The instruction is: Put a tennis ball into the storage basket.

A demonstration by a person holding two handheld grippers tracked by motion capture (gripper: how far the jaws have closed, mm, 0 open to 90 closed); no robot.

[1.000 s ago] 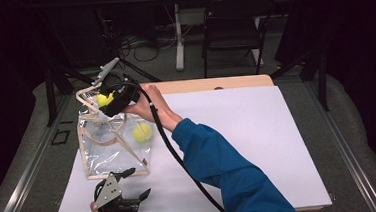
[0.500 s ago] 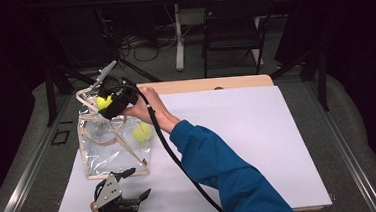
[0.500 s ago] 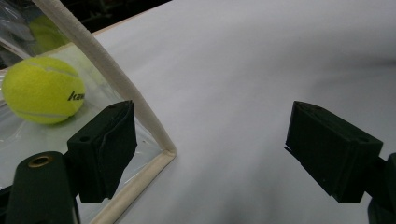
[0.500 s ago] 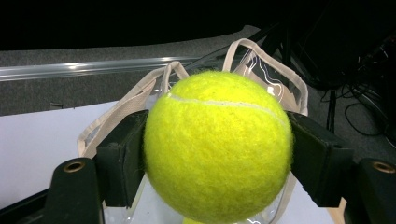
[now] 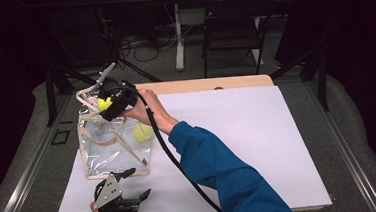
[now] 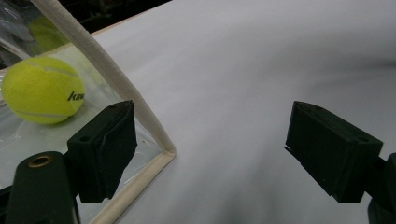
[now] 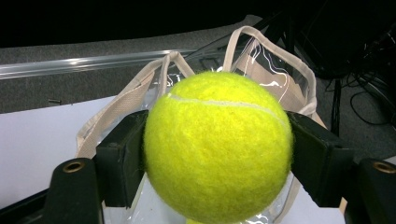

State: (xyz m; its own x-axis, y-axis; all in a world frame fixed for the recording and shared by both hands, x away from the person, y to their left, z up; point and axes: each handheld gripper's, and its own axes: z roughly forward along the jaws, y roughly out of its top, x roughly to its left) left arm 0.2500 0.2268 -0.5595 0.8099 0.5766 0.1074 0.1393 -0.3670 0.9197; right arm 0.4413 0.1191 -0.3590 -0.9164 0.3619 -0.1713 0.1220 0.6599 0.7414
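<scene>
A yellow tennis ball [image 7: 217,144] is pinched between the black jaws of my right gripper [image 7: 217,154], which is shut on it. In the high view that gripper [image 5: 108,105] holds the ball [image 5: 102,103] over the open top of a clear plastic bag [image 5: 104,157] with beige trim and handles [image 7: 163,70]. A second tennis ball [image 5: 141,132] lies inside the bag, and the left gripper view shows it [image 6: 43,89] through the clear wall. My left gripper [image 5: 134,186] rests open near the table's front edge, just in front of the bag's corner [image 6: 164,153], holding nothing.
A white sheet [image 5: 248,132] covers the table, with a wide bare stretch to the right of the blue-sleeved arm [image 5: 215,169]. A black cable [image 5: 172,157] trails from the right gripper. A chair [image 5: 230,28] and stand legs sit on the floor beyond the far edge.
The right gripper with its ball has sunk very slightly over the bag's mouth. The left gripper has not moved.
</scene>
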